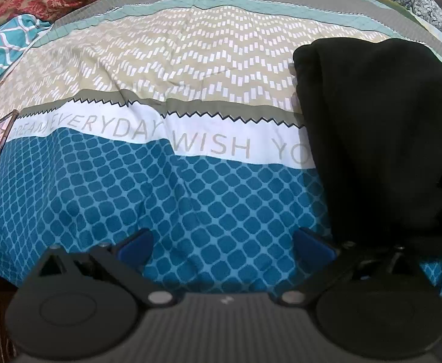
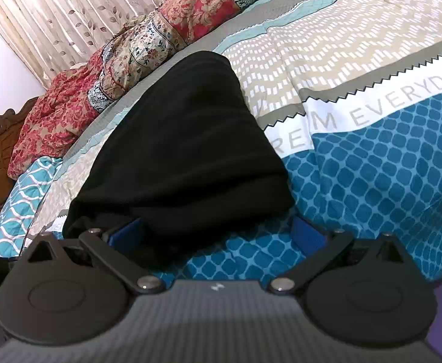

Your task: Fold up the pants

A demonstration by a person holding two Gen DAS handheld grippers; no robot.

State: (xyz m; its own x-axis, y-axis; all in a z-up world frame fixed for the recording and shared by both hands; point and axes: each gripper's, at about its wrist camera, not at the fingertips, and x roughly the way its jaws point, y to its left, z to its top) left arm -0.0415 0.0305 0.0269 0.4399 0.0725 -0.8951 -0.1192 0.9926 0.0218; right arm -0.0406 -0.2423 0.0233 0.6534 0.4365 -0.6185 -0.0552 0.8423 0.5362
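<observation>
pants (image 2: 184,151) lay bunched on bed (image 1: 221,199), just ahead of right gripper (image 2: 218,236) for easy grab; left gripper (image 1: 224,245) beside them. both grippers' jaws apart, nothing held.

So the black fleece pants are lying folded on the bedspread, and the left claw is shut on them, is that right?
Not quite. The left wrist view shows the left claw open, its blue fingers spread over the blue patterned bedspread with nothing between them. The black fleece pants do lie folded on the bedspread, off to that claw's right.
</observation>
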